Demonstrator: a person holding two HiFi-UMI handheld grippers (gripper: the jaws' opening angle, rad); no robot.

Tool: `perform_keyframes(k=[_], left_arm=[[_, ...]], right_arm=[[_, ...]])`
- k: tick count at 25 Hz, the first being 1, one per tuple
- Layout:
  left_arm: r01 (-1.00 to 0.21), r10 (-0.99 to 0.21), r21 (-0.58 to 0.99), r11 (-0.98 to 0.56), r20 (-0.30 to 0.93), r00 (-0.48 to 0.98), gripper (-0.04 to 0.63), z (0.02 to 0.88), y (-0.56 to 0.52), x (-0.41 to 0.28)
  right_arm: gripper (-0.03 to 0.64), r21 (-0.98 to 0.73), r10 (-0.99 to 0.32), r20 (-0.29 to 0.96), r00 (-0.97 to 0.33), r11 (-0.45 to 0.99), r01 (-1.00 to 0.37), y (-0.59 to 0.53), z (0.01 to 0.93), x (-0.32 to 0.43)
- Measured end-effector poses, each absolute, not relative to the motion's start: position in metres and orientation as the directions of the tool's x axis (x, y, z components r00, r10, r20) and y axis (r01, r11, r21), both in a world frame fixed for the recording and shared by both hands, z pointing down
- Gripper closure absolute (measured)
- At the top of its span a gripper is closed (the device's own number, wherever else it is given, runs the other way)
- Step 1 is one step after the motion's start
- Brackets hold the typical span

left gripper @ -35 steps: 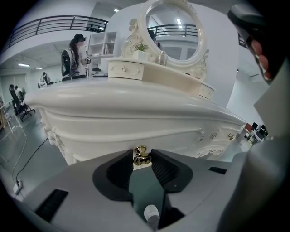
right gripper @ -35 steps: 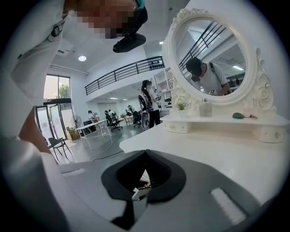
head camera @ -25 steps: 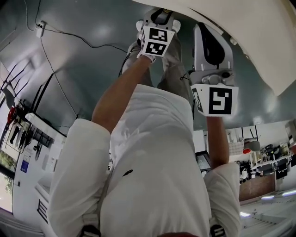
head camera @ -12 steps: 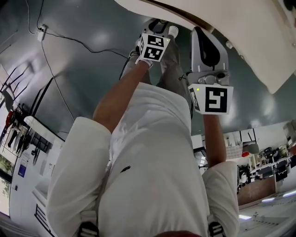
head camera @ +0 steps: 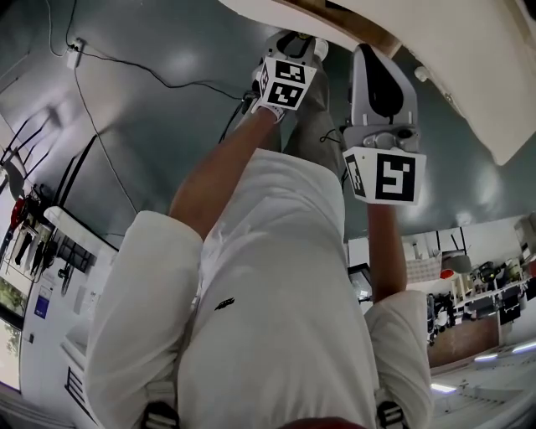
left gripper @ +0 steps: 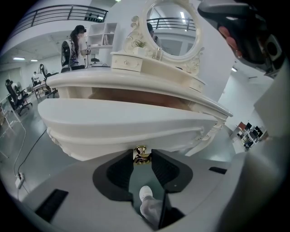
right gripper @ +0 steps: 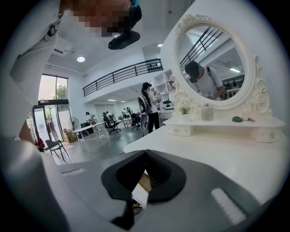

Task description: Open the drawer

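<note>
Left gripper: the left gripper is seen clenched on the small brass knob of the drawer, low in the centre of the left gripper view; the knob is pinched between the two dark pads.
Right gripper: the right gripper is held with its jaws closed tip to tip and nothing gripped between them; it is kept above the white table top, apart from the drawer.
Drawer: the white, curved, moulded drawer front is found across the middle of the left gripper view, standing out from under the white dressing table's edge.
Change: over the last second a brown strip of bare wood, the drawer's inside, has been uncovered further at the top of the head view, and the left marker cube has been shifted slightly along with it.
Gap: the same brown band is seen between table edge and drawer front.
Meaning for the task: the drawer is judged to be partly open already, drawn out by the knob.
Remaining: a further pull is probably needed, with the grasp kept until full opening is reached.
</note>
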State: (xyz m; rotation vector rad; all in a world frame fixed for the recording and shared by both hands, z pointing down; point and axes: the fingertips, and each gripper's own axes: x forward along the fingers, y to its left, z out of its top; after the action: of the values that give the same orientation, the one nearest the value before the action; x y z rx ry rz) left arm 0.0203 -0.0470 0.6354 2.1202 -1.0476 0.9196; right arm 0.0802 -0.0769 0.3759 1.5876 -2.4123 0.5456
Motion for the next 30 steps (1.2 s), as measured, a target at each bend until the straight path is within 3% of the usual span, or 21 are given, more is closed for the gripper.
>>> perform_keyframes(k=[30], left_arm=[[-0.822,-0.414,0.222,-0.524,0.777,0.474,0.467,0.635,-0.003,-0.005]], right_arm=[[0.615,-0.184,-0.832,0.359,-0.423,0.381,-0.906,-0.052,0.379,0.054]])
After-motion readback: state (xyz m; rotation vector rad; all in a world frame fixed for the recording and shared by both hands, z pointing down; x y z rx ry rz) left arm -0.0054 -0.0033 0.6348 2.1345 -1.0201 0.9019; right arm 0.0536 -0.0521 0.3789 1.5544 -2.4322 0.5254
